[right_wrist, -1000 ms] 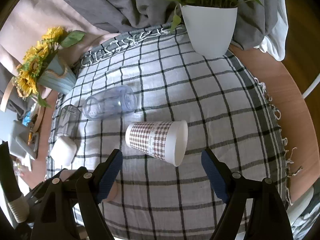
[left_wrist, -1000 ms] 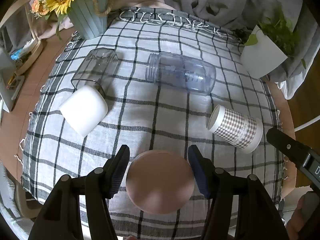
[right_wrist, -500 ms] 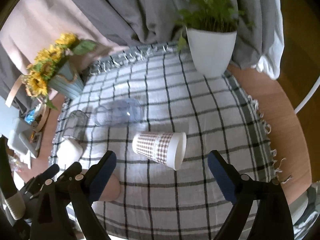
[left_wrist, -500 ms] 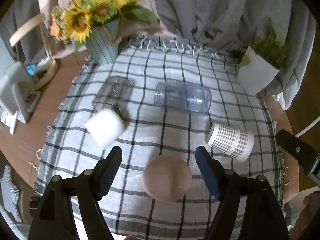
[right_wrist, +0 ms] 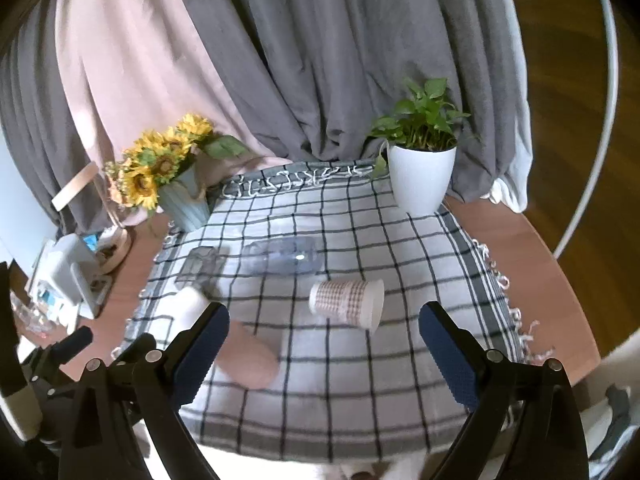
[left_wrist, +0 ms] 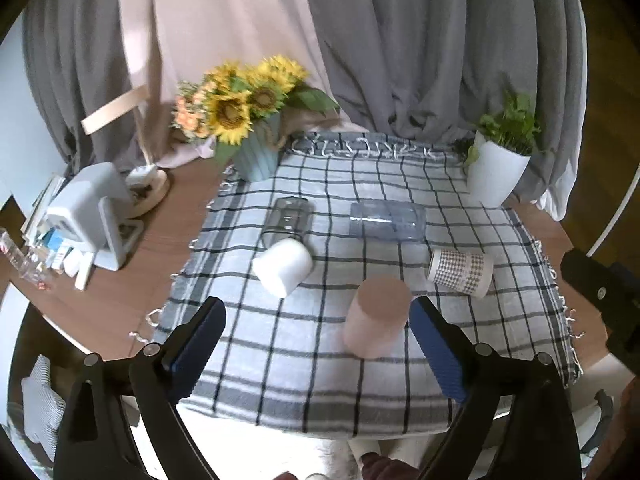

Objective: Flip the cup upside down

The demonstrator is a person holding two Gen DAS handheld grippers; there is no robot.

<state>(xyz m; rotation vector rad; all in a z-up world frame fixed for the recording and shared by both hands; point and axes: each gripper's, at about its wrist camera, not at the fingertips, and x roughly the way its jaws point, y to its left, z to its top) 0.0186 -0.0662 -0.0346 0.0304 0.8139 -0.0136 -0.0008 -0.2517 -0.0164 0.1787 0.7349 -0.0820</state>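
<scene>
- The pink cup (left_wrist: 378,318) stands upside down on the checked cloth (left_wrist: 280,360), near the front edge of the bench (left_wrist: 160,248).
- The left tongs (left_wrist: 316,346) are spread wide and hold nothing. The pink cup sits between the two tips, closer to the right tip, and I cannot tell if it touches it.
- The right tongs (right_wrist: 324,342) are spread wide too and hold nothing. They hang above the front of the cloth.
- A paper cup with small brown checks (left_wrist: 460,272) lies on its side, just to the right of the pink cup.
- A white cup (left_wrist: 284,266) lies tipped over to the left. A clear glass (left_wrist: 289,220) lies right behind it.
- A clear plastic jar (left_wrist: 387,222) lies on its side in the middle of the cloth.
- A blue pot of sunflowers (left_wrist: 256,156) stands at the back left corner.
- A white pot with a green plant (left_wrist: 496,172) stands at the back right corner.
- Grey curtains (right_wrist: 340,60) hang behind the bench.
</scene>
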